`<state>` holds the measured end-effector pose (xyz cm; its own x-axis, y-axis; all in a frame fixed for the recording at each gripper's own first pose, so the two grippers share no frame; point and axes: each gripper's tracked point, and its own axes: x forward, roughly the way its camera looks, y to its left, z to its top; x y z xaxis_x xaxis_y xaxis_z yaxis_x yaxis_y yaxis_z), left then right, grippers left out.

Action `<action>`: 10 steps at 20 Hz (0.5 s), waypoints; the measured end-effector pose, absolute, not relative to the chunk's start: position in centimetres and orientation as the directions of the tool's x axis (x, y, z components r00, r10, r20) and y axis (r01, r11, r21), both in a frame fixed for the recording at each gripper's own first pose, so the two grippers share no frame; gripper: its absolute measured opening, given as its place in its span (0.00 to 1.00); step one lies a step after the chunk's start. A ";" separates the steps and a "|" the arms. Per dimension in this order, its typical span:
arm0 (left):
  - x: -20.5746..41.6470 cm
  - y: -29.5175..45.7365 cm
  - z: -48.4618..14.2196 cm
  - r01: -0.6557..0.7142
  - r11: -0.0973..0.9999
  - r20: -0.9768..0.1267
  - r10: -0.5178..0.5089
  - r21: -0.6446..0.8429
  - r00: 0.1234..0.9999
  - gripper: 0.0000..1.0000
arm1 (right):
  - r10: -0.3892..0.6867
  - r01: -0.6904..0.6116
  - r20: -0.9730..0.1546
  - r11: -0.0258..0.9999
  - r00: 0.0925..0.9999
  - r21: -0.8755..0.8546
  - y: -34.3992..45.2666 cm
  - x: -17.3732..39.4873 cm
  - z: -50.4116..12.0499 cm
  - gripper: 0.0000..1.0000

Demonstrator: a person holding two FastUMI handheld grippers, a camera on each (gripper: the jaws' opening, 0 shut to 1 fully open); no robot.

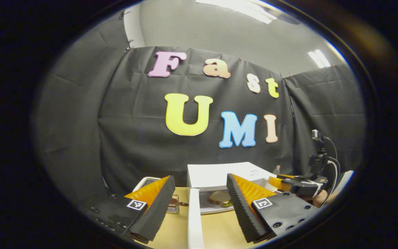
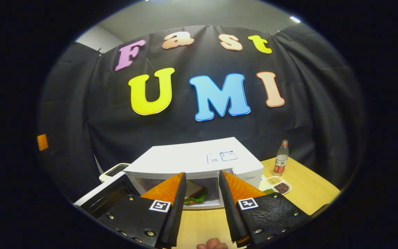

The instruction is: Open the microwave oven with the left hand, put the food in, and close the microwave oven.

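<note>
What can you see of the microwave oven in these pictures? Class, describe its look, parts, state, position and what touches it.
The microwave oven is a white box with a flat top bearing small stickers. It stands on a light wooden table before the black cloth wall. Its door is swung open toward the camera, seen edge-on in the left gripper view. Inside the lit cavity lies a sandwich with green leaves. Neither gripper touches the oven; both sets of jaws stand open before it.

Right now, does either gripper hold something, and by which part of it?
Nothing is held. Both the left gripper and the right gripper have their jaws open and empty; the sandwich already lies inside the open microwave.
</note>
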<state>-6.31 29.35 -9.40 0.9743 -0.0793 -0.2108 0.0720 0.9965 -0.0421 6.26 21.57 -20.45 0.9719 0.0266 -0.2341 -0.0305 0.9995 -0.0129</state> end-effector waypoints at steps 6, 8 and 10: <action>-6.7 27.5 -8.8 0.121 0.992 -0.202 -0.125 -0.033 0.971 0.96 | -0.038 0.027 -0.149 0.997 0.988 -0.077 19.5 2.6 -15.1 0.68; -7.1 27.5 -8.8 0.125 0.992 -0.202 -0.128 -0.028 0.971 0.96 | -0.029 0.021 -0.147 0.998 0.989 -0.057 19.4 2.2 -14.3 0.68; -7.4 28.1 -9.1 0.121 0.992 -0.211 -0.123 -0.023 0.970 0.96 | -0.023 0.014 -0.138 0.998 0.990 -0.067 19.3 1.7 -13.6 0.70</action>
